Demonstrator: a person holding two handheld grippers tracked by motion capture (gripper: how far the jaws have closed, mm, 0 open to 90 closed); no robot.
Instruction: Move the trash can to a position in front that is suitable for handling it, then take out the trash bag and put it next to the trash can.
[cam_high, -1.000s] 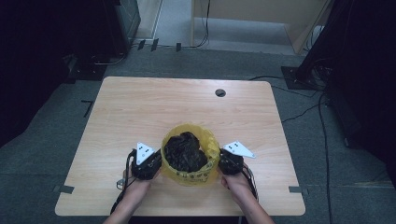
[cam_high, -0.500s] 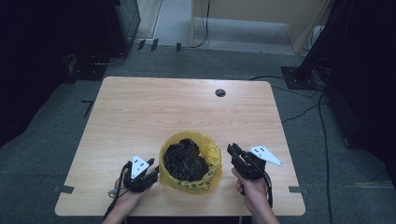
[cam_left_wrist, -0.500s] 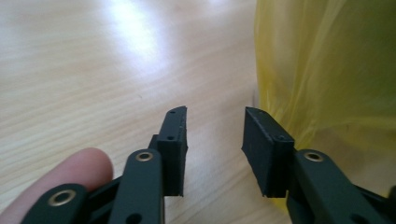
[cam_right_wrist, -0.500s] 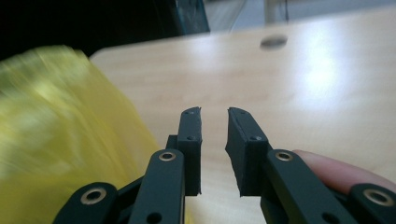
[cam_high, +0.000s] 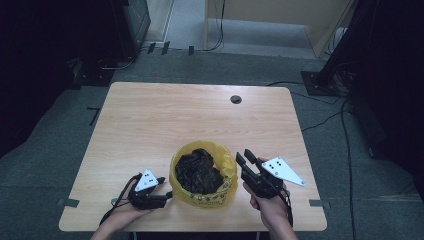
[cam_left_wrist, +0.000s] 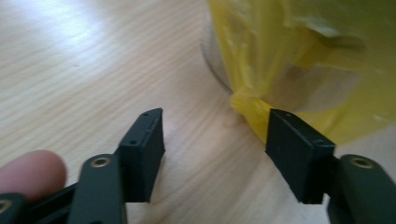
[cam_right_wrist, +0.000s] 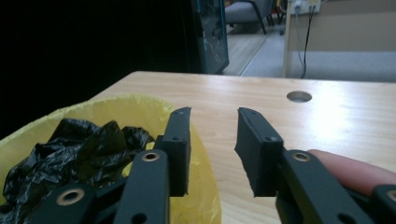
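- Bin lined with a yellow bag and holding crumpled black bags, standing near the table's front edge, within reach of both hands
- Left gripper, low at the bin's left foot: jaws have just been opening and stand released, with a fold of the bag's hem just ahead of them, ungripped
- Right gripper, raised just right of the bin's rim: jaws have just been opening, nothing between them, apparently after letting go of the liner
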